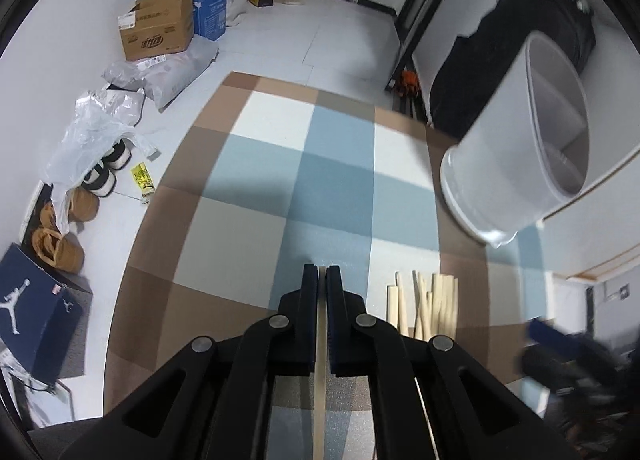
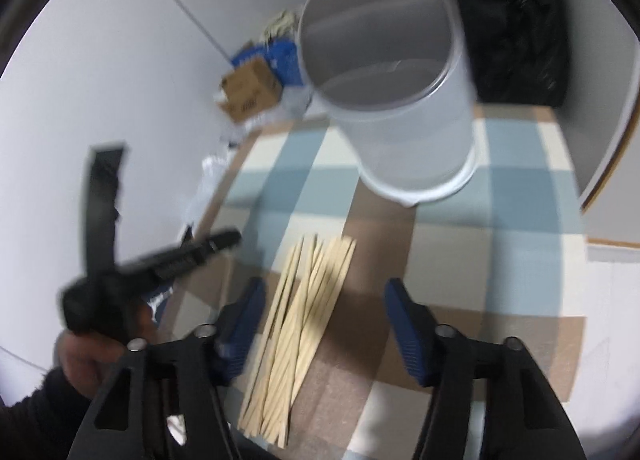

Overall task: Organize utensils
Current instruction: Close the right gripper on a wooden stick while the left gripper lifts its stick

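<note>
The left gripper is squeezed tight on one thin pale wooden chopstick, which runs back between its black fingers; the right gripper is spread wide with nothing in it, and it hangs just above the pile of pale wooden chopsticks lying on the checked blue, white and brown tablecloth.

What could go wrong, I think: the held stick is very thin, so it could slip or twist in the grip on its way to the holder; it could also hit the rim and bounce out, or knock the tall light holder over; the two grippers are near each other, so they might bump; the right one might grab too many sticks at once and push the pile apart, since the sticks cross each other.

The round white plastic utensil holder stands on the cloth, beyond the pile and apart from it; it has a wall inside that splits it into parts; the parts I can see look empty, but the pictures are blurry and some of the bottom is hidden.
</note>
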A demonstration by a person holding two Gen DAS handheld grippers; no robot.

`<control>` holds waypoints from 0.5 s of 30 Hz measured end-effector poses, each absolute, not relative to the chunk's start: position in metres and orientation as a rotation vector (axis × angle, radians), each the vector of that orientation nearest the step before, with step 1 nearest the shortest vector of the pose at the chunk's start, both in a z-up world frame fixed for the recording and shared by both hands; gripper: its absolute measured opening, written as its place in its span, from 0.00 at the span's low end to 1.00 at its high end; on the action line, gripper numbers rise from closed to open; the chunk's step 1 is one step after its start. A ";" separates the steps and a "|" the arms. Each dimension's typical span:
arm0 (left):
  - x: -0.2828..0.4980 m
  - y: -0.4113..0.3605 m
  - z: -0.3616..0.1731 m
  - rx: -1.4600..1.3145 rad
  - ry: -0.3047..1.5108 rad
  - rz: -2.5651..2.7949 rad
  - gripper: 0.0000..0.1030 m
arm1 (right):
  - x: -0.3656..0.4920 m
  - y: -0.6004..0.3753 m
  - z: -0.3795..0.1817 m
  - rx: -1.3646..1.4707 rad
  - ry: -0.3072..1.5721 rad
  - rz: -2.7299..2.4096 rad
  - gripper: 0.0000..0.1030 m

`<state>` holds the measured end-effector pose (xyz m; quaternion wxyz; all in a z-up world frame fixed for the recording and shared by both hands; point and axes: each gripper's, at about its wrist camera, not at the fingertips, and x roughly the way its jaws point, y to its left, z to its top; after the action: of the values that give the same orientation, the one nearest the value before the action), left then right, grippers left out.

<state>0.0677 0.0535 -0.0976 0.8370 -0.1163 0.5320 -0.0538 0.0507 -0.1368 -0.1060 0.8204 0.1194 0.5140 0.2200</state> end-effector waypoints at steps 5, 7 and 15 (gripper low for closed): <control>0.066 0.063 -0.090 -0.309 1.087 -0.124 0.00 | 0.068 -0.103 -0.115 0.161 1.158 0.467 0.43; 0.068 0.070 -0.087 -0.334 1.076 -0.124 0.00 | 0.079 -0.088 -0.123 0.108 1.186 0.469 0.36; 0.070 0.089 -0.083 -0.425 1.053 -0.123 0.00 | 0.105 -0.059 -0.146 -0.054 1.262 0.408 0.22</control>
<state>0.0702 0.0891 -0.0826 0.8414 -0.2011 0.4982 -0.0584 0.1047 -0.0591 -0.1457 0.7877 -0.0251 0.5857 0.1895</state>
